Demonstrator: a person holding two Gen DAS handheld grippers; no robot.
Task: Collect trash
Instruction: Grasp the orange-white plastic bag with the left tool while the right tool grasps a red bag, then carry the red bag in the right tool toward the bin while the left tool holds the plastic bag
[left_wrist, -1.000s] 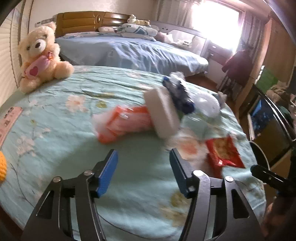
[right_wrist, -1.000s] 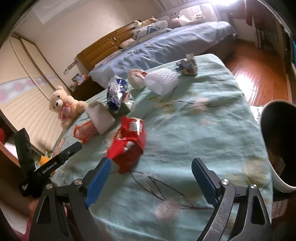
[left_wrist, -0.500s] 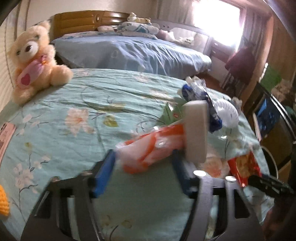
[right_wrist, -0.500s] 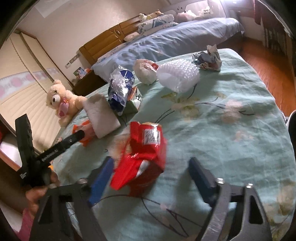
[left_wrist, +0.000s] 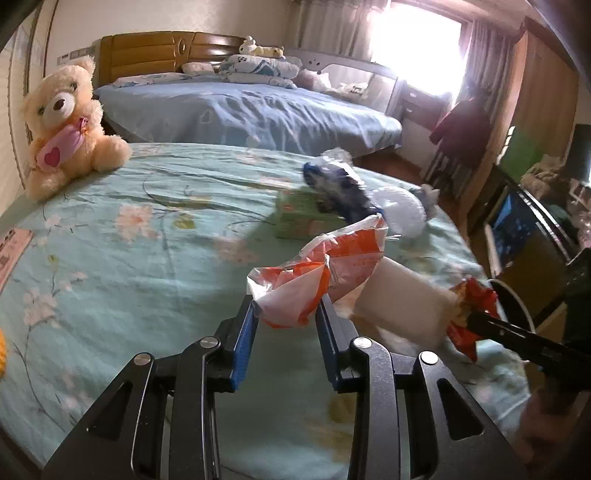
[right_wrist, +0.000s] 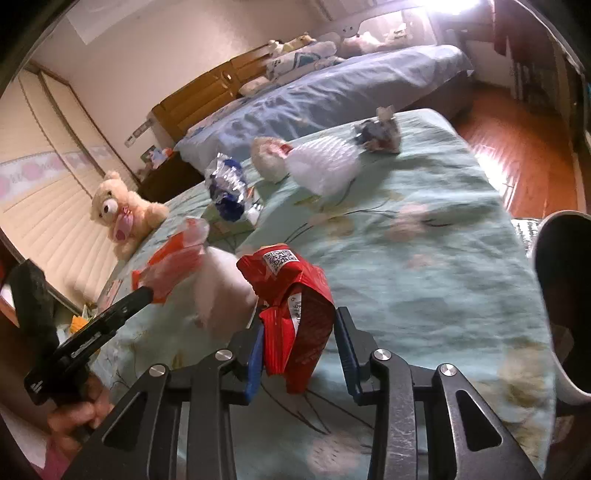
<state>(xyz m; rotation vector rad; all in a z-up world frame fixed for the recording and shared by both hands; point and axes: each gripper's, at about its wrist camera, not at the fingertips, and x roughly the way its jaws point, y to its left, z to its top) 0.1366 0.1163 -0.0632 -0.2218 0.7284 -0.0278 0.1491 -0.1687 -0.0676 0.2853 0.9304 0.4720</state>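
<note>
My left gripper (left_wrist: 286, 312) is shut on an orange and white plastic wrapper (left_wrist: 325, 273), lifted over the green floral bedspread (left_wrist: 129, 258). My right gripper (right_wrist: 299, 332) is shut on a red snack bag (right_wrist: 295, 295), also raised; it shows in the left wrist view (left_wrist: 469, 314). A white foam block (left_wrist: 402, 306) lies between the two pieces of trash. Further back lie a green box (left_wrist: 303, 216), a blue and clear wrapper (left_wrist: 340, 188), a white mesh sleeve (right_wrist: 321, 166), a crumpled pale wrapper (right_wrist: 267, 158) and a crumpled dark wrapper (right_wrist: 378, 131).
A dark bin (right_wrist: 565, 288) with a white outside stands at the bed's right edge. A teddy bear (left_wrist: 62, 125) sits at the far left corner. A second bed (left_wrist: 240, 110) with blue covers lies behind. Wooden floor (right_wrist: 517, 147) is to the right.
Both grippers moved forward, closed on their trash and lifted it: the left on the orange wrapper, the right on the red snack bag.
</note>
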